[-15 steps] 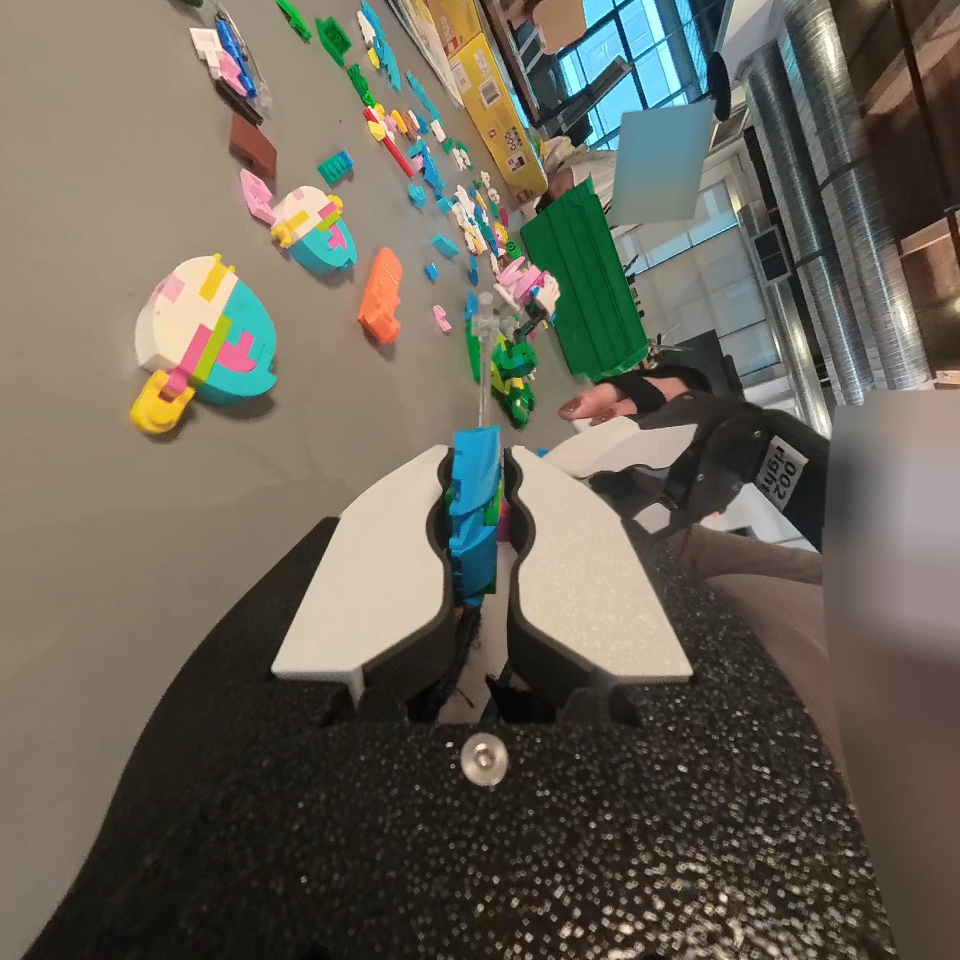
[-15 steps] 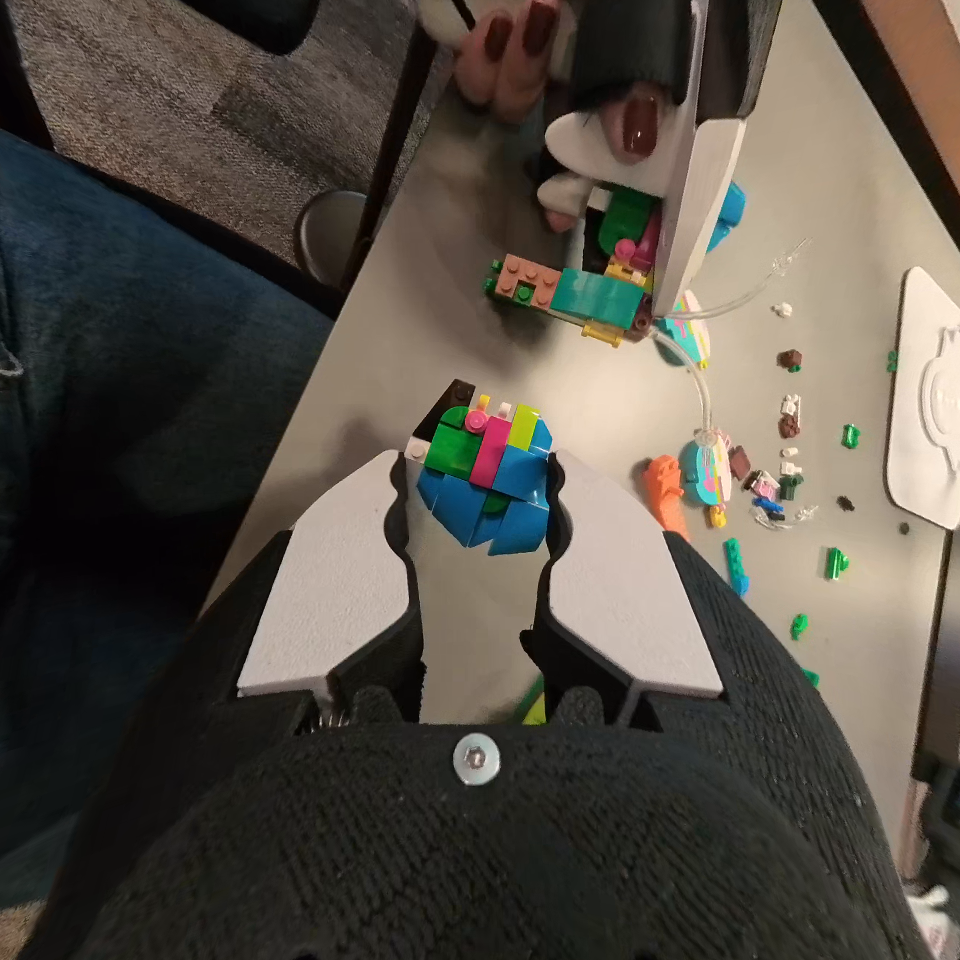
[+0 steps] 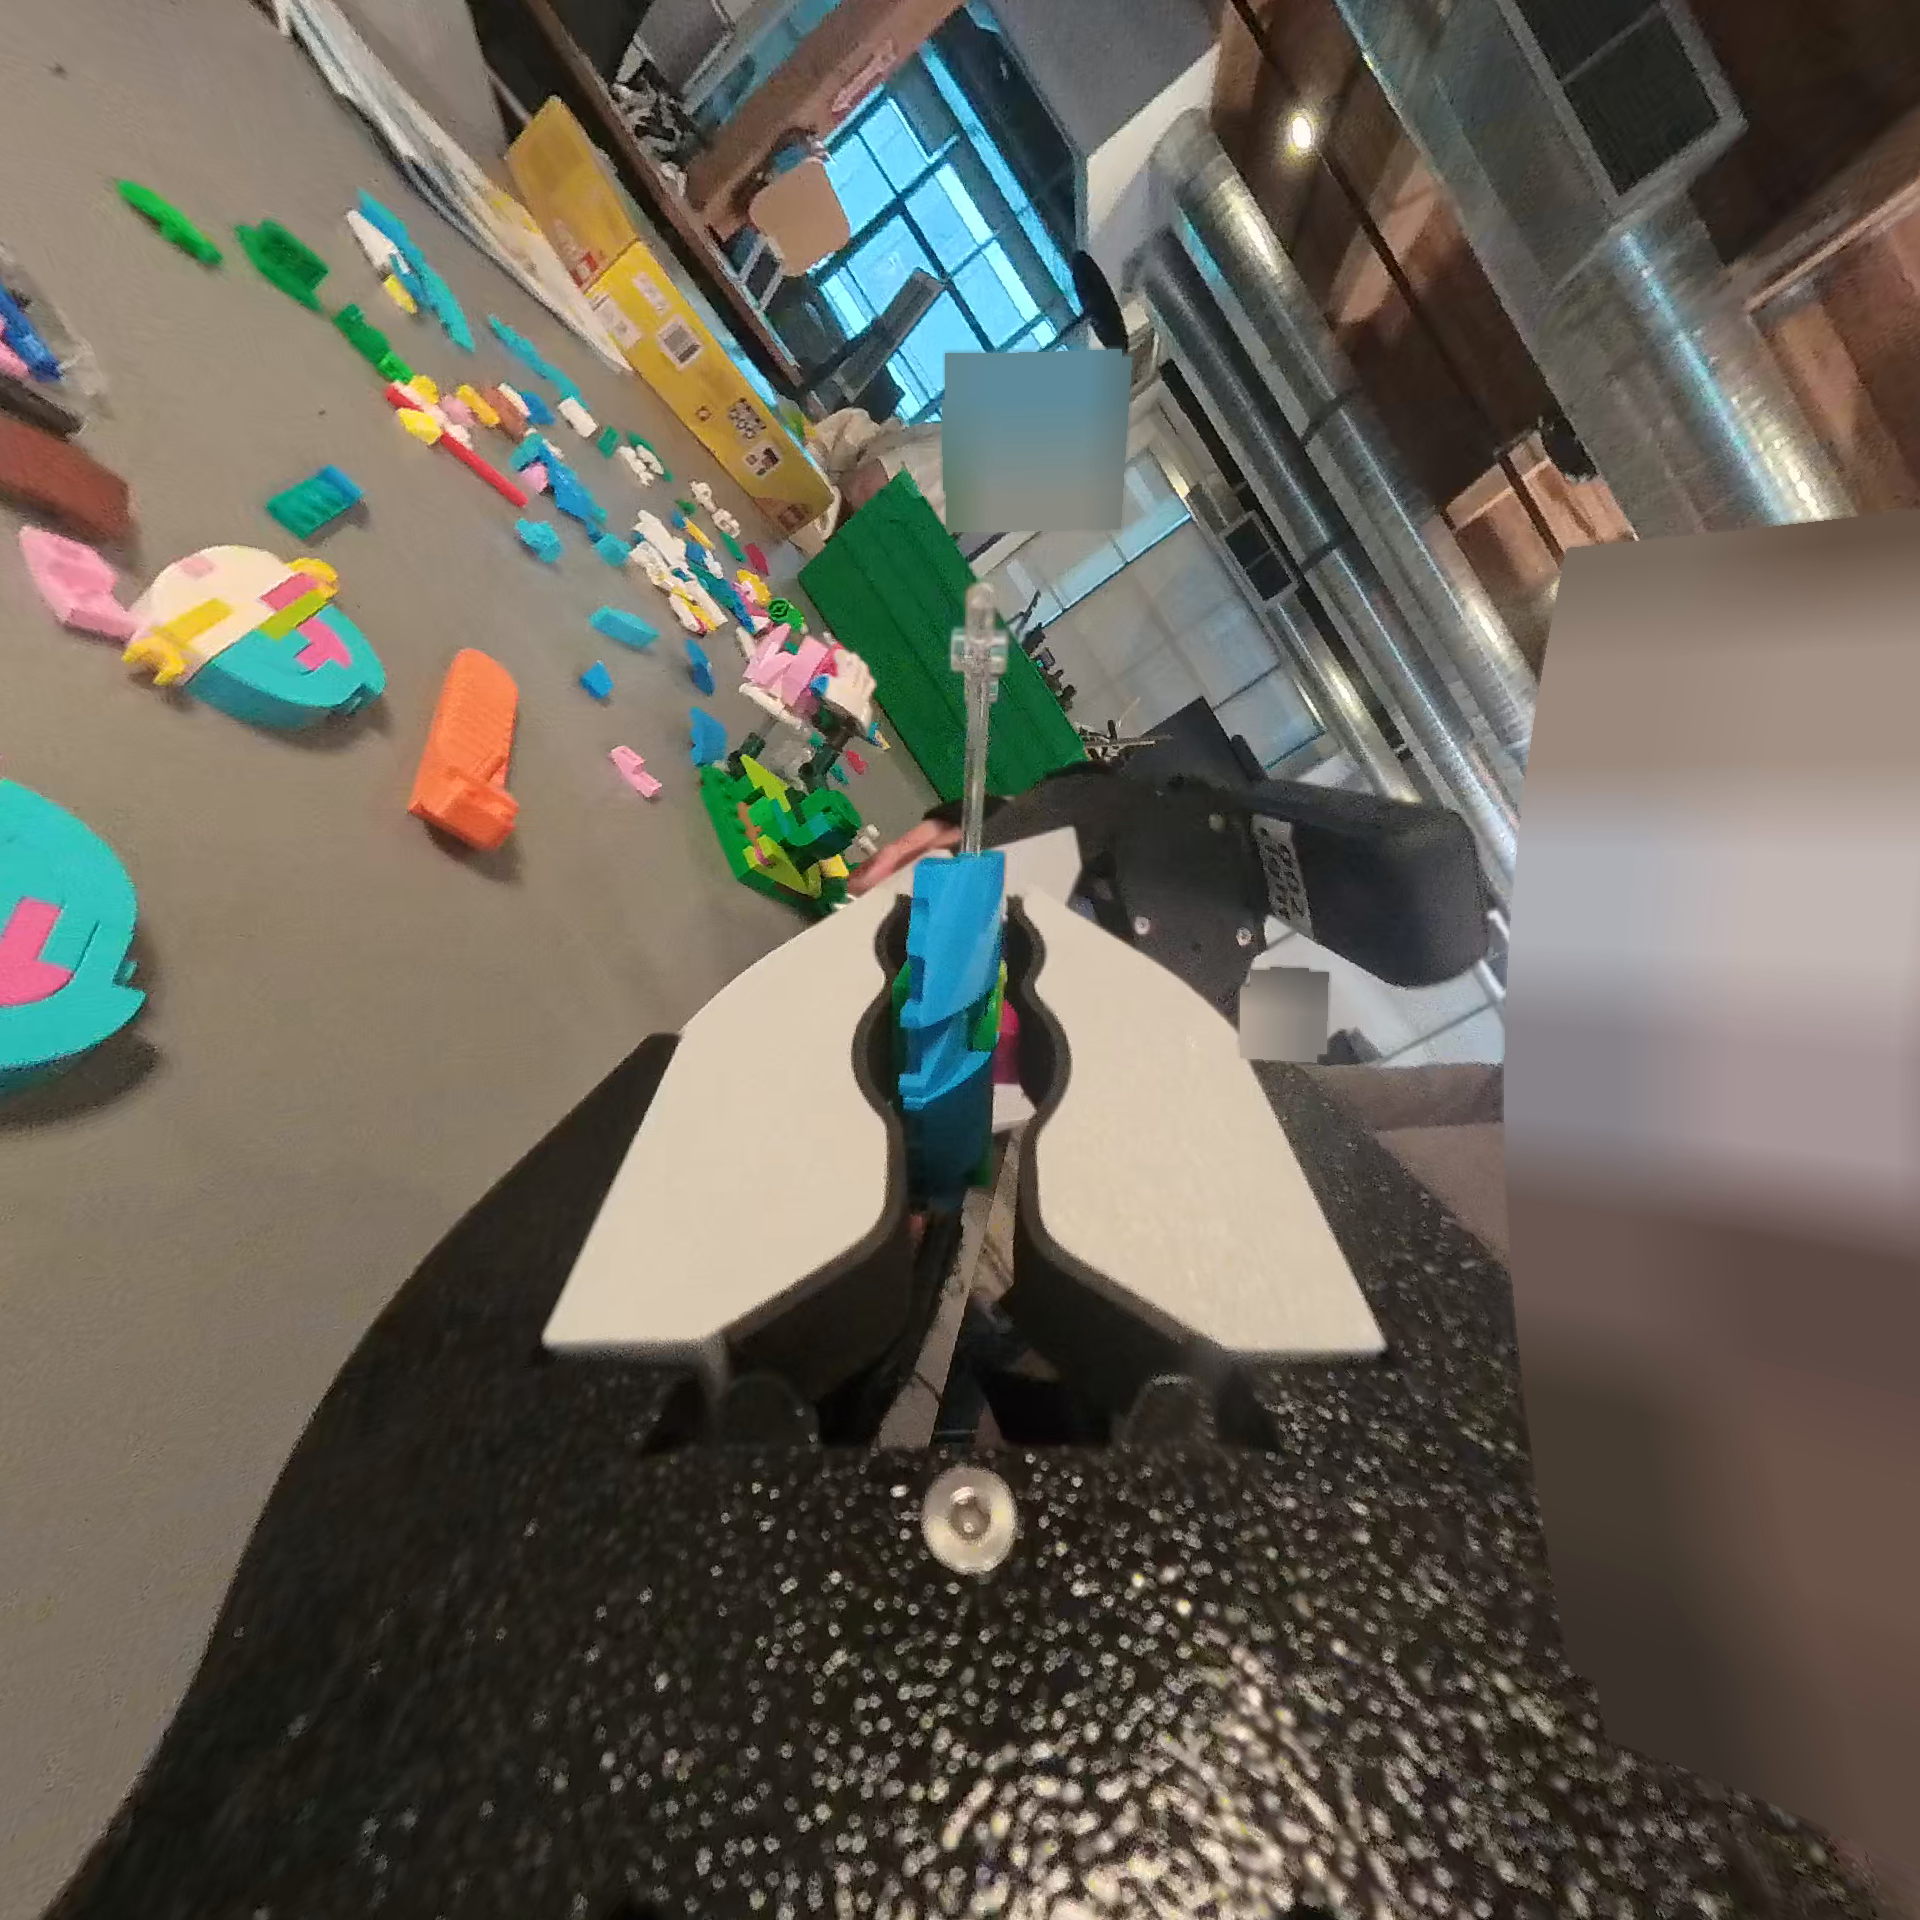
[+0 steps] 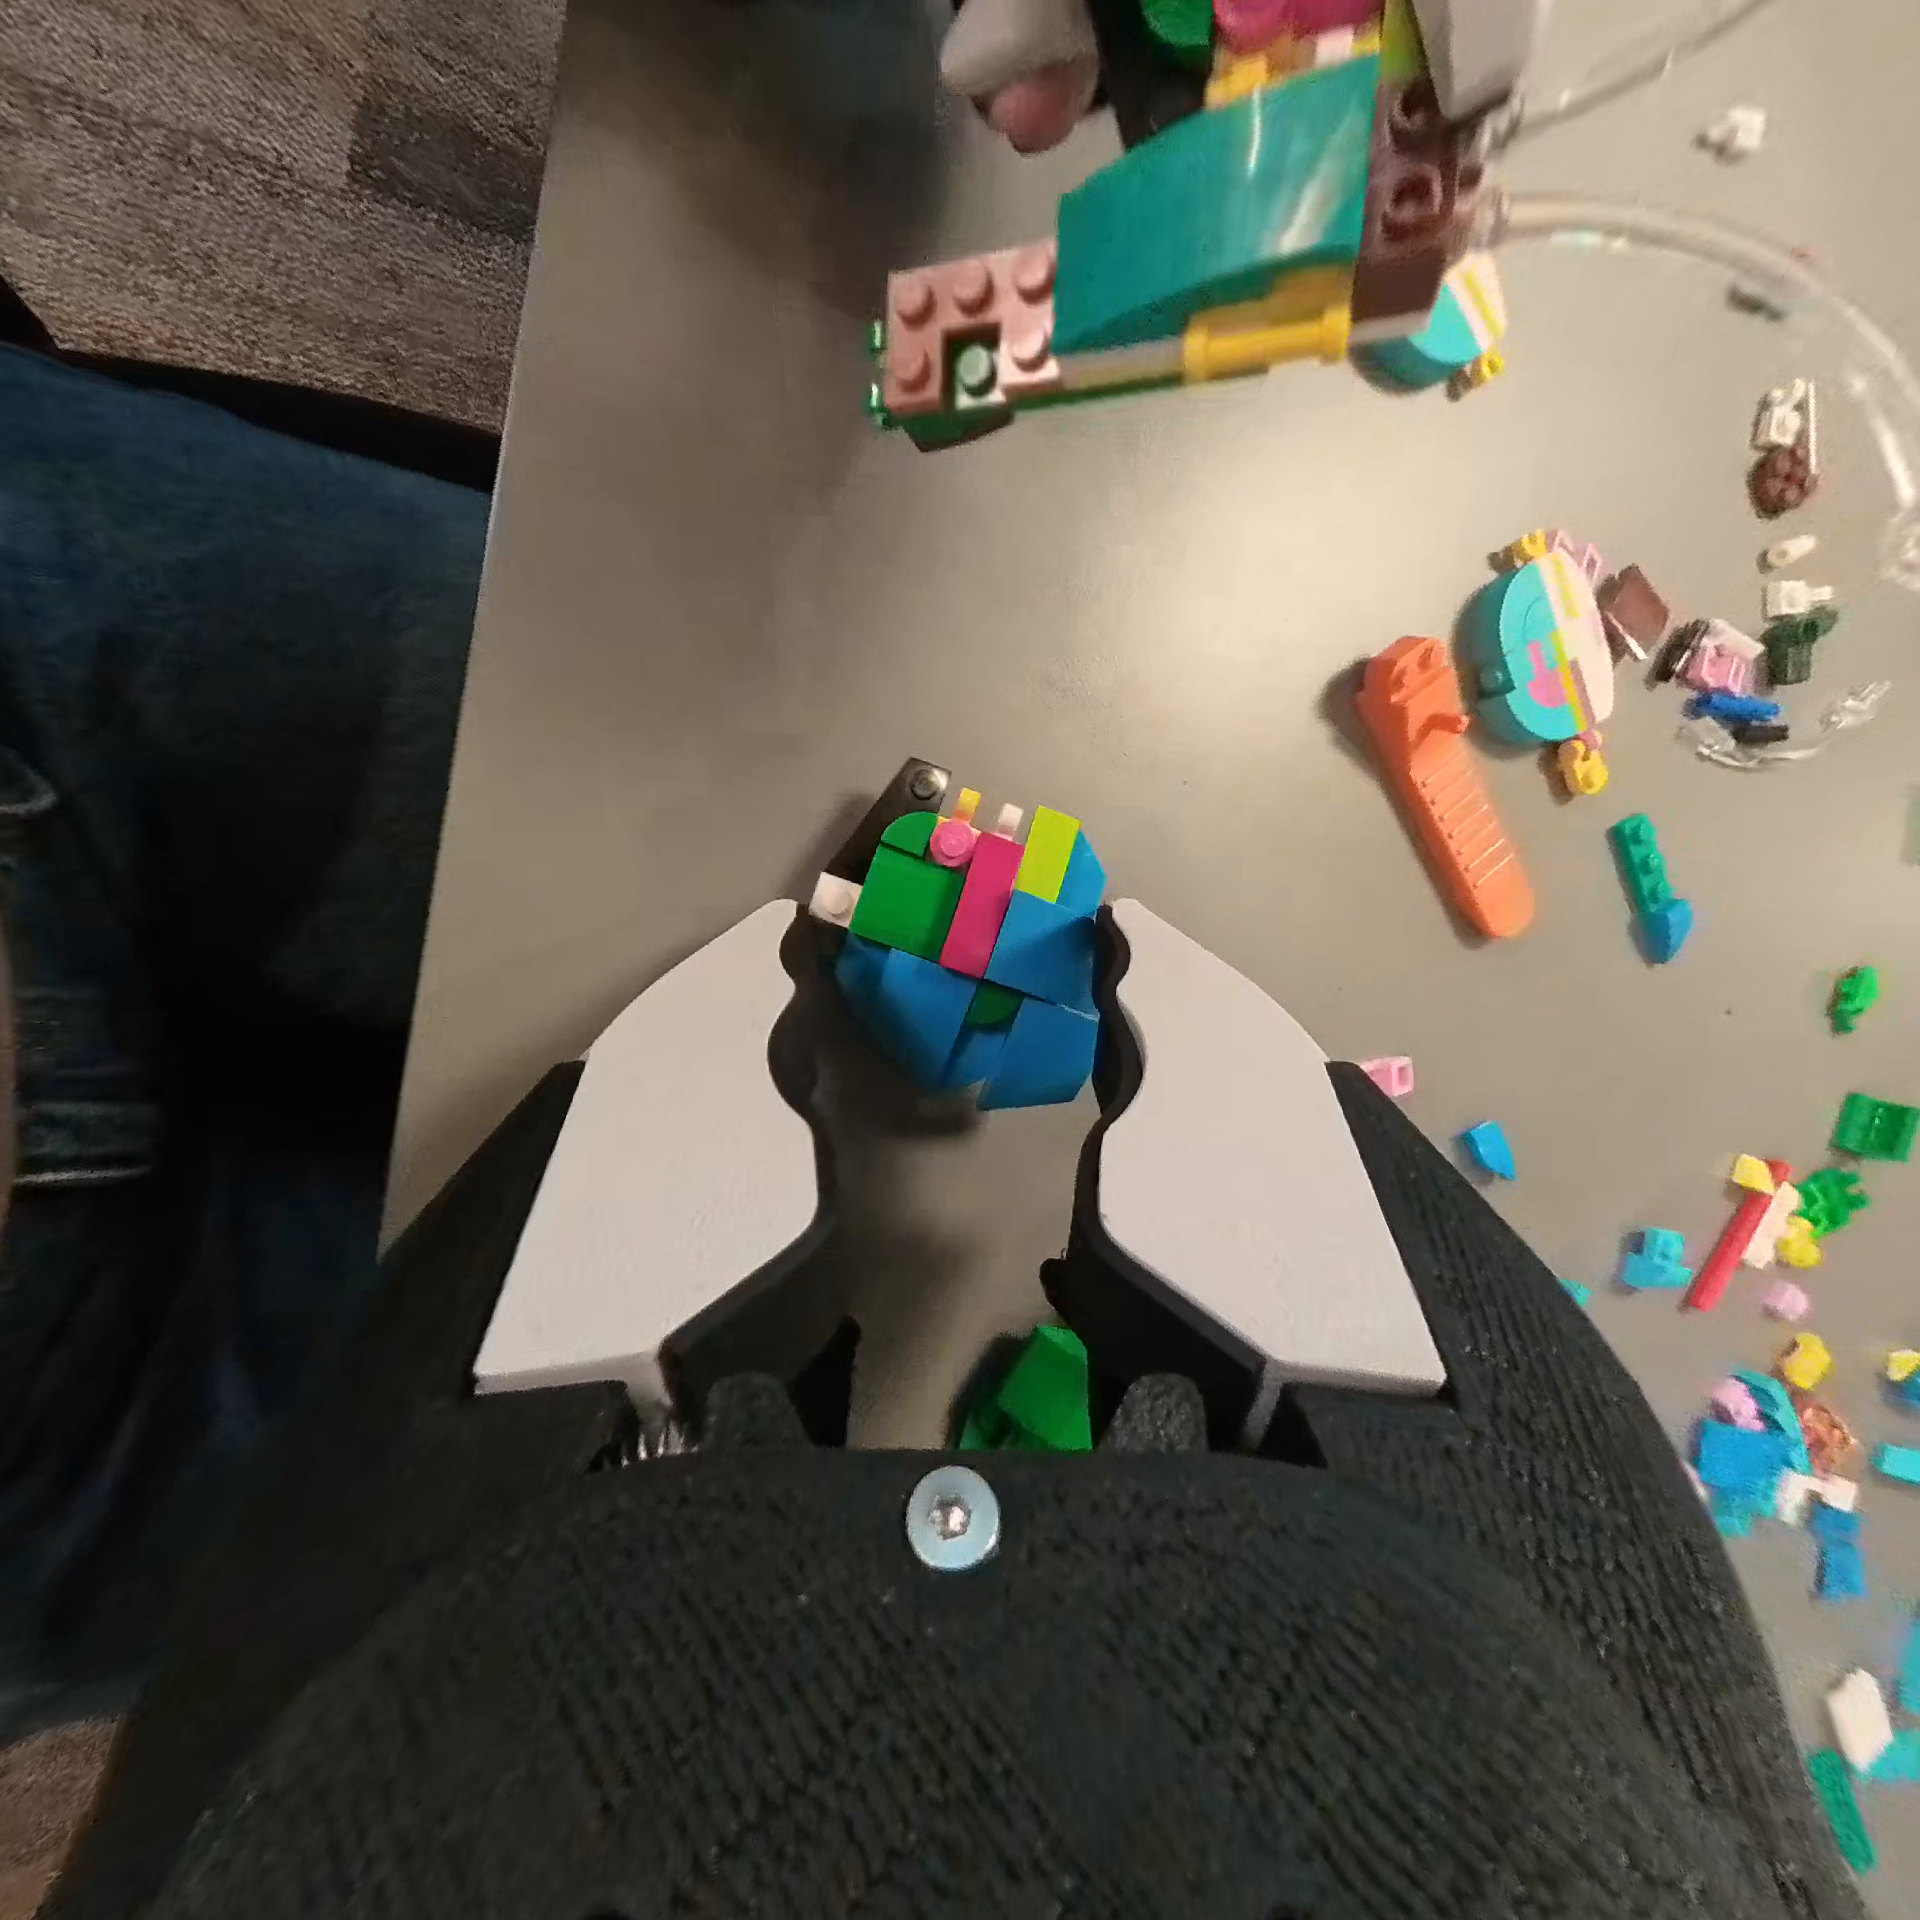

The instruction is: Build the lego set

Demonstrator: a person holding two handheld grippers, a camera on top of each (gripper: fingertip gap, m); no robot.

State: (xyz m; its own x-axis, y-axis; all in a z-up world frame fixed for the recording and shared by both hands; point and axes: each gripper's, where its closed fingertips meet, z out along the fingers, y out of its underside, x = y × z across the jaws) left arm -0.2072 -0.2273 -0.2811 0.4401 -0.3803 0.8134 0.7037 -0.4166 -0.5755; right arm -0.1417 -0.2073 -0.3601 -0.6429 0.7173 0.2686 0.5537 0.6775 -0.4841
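Note:
My left gripper (image 3: 961, 914) is shut edge-on on a lego assembly (image 3: 951, 997) with a blue side, and a clear rod (image 3: 977, 707) sticks forward out of it. In the right wrist view that assembly (image 4: 1205, 239) shows a teal slope, a pink plate, a yellow bar and brown bricks, held above the table. My right gripper (image 4: 951, 914) is shut on a rounded blue lego piece (image 4: 987, 987) topped with green, magenta and lime tiles. It holds the piece just above the grey table (image 4: 727, 520), below the left assembly and apart from it.
Teal-and-white shell builds (image 3: 260, 634), an orange brick separator (image 4: 1444, 800), a green plant build (image 3: 790, 831) and several loose bricks (image 4: 1756, 1226) lie on the table. A green baseplate (image 3: 925, 644) and a yellow box (image 3: 665, 322) stand at the back. The table edge (image 4: 499, 727) runs beside a person's leg (image 4: 208, 727). The left gripper's tips are roughly 11 cm from the right gripper's.
The left assembly now looks much larger and nearer in the right wrist view. The left gripper has tilted up, so the table has slid left in its view. Both grips are unchanged.

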